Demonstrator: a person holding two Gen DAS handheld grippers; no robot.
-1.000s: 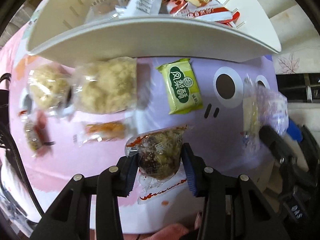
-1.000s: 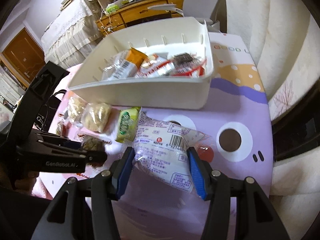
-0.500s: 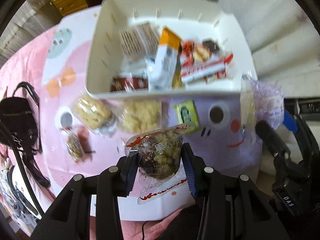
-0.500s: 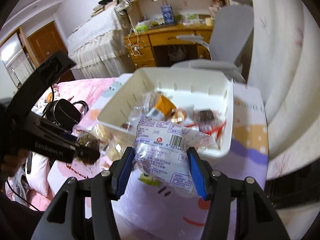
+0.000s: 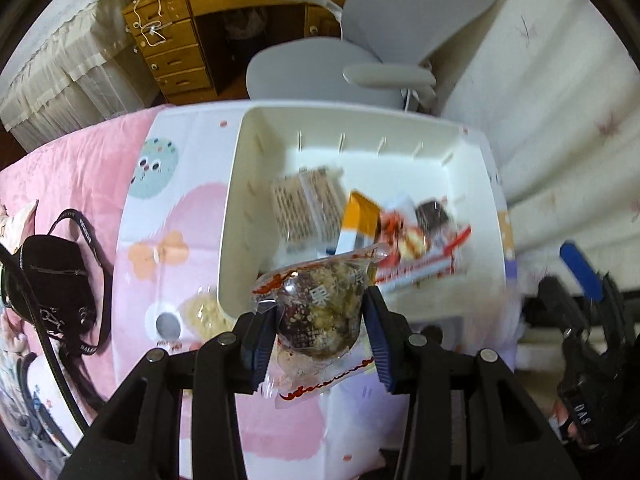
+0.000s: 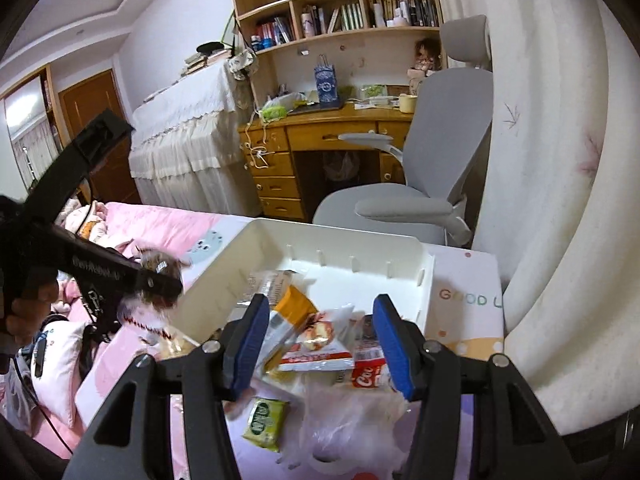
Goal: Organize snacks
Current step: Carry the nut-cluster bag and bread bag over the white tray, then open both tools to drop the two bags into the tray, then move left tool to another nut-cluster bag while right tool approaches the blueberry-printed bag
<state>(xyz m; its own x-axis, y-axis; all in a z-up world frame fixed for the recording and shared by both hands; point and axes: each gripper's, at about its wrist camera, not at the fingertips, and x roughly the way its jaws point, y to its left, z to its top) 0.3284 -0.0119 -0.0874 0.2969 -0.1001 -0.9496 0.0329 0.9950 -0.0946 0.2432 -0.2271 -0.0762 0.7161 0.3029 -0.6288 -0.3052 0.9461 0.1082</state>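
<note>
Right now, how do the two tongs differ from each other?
The left tongs are shut on a packet of dark nutty snack; the right tongs stand wide open and grip nothing, with a blurred clear bag below them. The left tongs sit by the left side of the white bin; the right tongs sit at its near edge. Both have black frames and blue pads, and both point toward the bin.
</note>
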